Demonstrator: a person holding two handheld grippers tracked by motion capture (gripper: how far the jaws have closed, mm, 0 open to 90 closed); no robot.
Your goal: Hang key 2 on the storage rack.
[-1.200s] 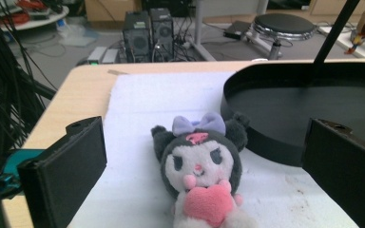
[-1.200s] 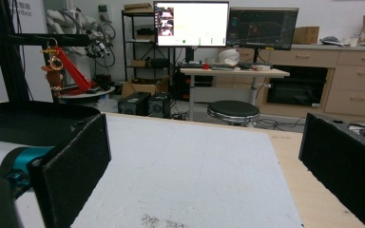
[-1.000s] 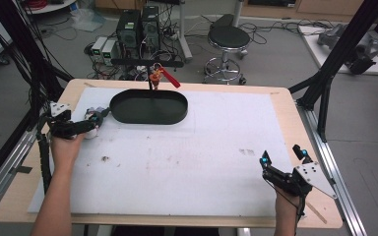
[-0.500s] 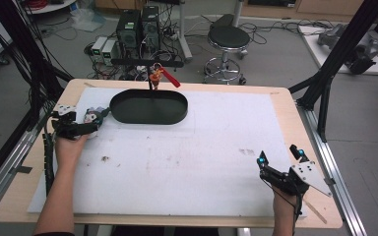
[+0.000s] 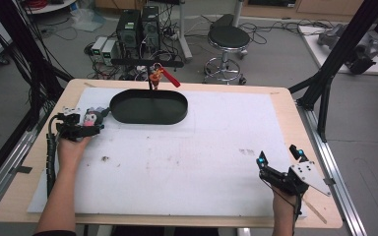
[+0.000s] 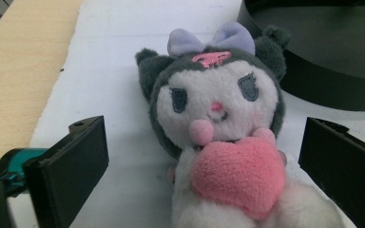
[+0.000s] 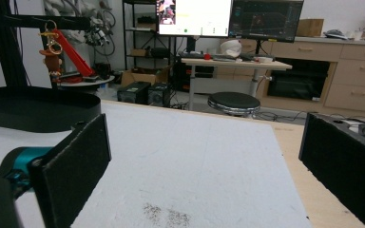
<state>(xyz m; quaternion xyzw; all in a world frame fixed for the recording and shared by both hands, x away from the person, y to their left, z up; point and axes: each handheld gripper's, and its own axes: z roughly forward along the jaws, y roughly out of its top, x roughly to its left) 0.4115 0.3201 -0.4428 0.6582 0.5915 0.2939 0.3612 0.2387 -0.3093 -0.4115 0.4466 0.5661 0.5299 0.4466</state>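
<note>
A small plush toy (image 6: 218, 118) with a grey hood, a lilac bow and a pink heart lies on the white mat, just left of the black oval tray (image 5: 148, 107). My left gripper (image 5: 97, 123) sits low over the plush toy (image 5: 89, 119), one black jaw on each side of it. The jaws have just been closing a little, with the toy between them, but gaps still show beside both pads (image 6: 71, 166). My right gripper (image 5: 279, 156) rests near the mat's front right corner, open, with nothing between its fingers (image 7: 71, 161).
A black stand behind the tray carries a red strap and key ring (image 5: 163, 77). The white mat (image 5: 216, 147) covers most of the wooden table (image 5: 285, 96). A stool (image 5: 229, 39) and computer boxes stand on the floor beyond.
My left gripper has sunk slightly toward the mat around the plush toy. The right gripper has stayed where it was.
</note>
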